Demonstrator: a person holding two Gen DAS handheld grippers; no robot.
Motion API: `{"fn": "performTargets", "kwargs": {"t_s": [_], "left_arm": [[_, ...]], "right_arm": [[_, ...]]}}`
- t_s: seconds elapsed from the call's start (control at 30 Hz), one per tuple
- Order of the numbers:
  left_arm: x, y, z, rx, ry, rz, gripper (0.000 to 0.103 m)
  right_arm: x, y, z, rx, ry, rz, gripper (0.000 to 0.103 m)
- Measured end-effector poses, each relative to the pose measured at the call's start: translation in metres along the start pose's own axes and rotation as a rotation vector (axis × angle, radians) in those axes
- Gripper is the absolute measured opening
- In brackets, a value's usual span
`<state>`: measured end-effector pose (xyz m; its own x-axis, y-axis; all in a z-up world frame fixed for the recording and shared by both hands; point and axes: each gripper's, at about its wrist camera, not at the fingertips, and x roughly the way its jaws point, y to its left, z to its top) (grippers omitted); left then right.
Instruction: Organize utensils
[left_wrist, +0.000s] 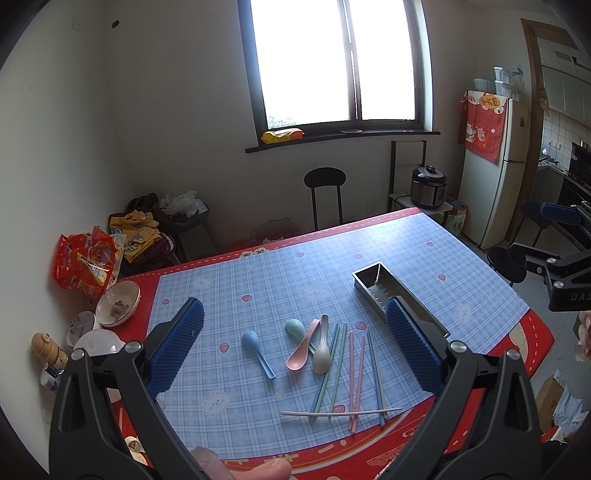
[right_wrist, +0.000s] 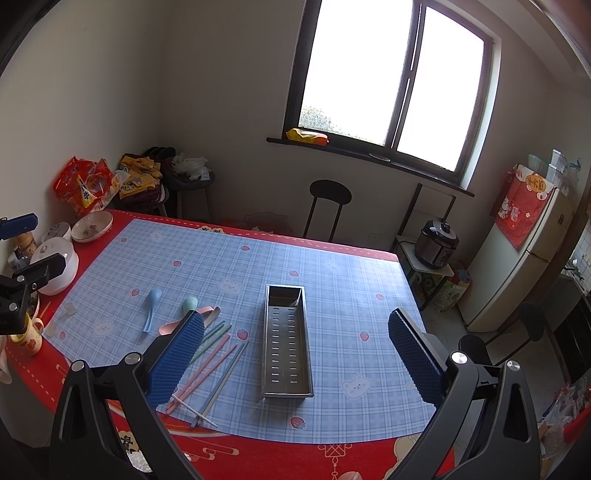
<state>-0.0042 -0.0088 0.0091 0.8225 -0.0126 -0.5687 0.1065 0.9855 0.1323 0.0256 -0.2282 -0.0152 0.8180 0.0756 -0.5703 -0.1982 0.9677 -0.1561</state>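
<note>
**Two empty grippers above a worktop of loose utensils**

The left gripper (left_wrist: 295, 343) hangs over the worktop (left_wrist: 236, 417) with its blue-padded jaws wide apart and nothing between them. The right gripper (right_wrist: 295, 354) is likewise spread wide and holds nothing.

The utensils lie loose on a blue checked mat (left_wrist: 258, 280) printed with bears and strawberries, laid over a red cloth. A blue spoon (left_wrist: 256, 349) lies by itself. Just right of it a green spoon (left_wrist: 295, 328), a pink spoon (left_wrist: 303, 350) and a pale grey spoon (left_wrist: 322, 350) overlap in a cluster. Beside them lie green chopsticks (left_wrist: 330, 365), pink chopsticks (left_wrist: 355, 380) and grey-blue chopsticks (left_wrist: 377, 380), roughly side by side. One white chopstick (left_wrist: 340, 412) rests crosswise over their near ends.

A long steel tray (right_wrist: 286, 343) with a slotted floor sits on the mat to the right of the utensils, apart from them, with nothing visible inside.

Dirty bowls (left_wrist: 117, 303) stand at the worktop's left edge. Readable writing is scarce: the letters "DAS" show on the right gripper's black body at the edge of the left wrist view; the red hanging (left_wrist: 482, 125) on the fridge carries characters too small to read.
</note>
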Motion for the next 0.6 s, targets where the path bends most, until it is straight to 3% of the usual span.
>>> {"fn": "performTargets", "kwargs": {"t_s": [0.37, 0.6], "left_arm": [[0.002, 0.002, 0.000, -0.014, 0.004, -0.003, 0.098], [0.023, 0.013, -0.013, -0.077, 0.054, -0.014, 0.098]], "right_arm": [[0.000, -0.001, -0.002, 0.000, 0.001, 0.005, 0.098], [0.021, -0.003, -0.012, 0.012, 0.015, 0.058, 0.098]]}}
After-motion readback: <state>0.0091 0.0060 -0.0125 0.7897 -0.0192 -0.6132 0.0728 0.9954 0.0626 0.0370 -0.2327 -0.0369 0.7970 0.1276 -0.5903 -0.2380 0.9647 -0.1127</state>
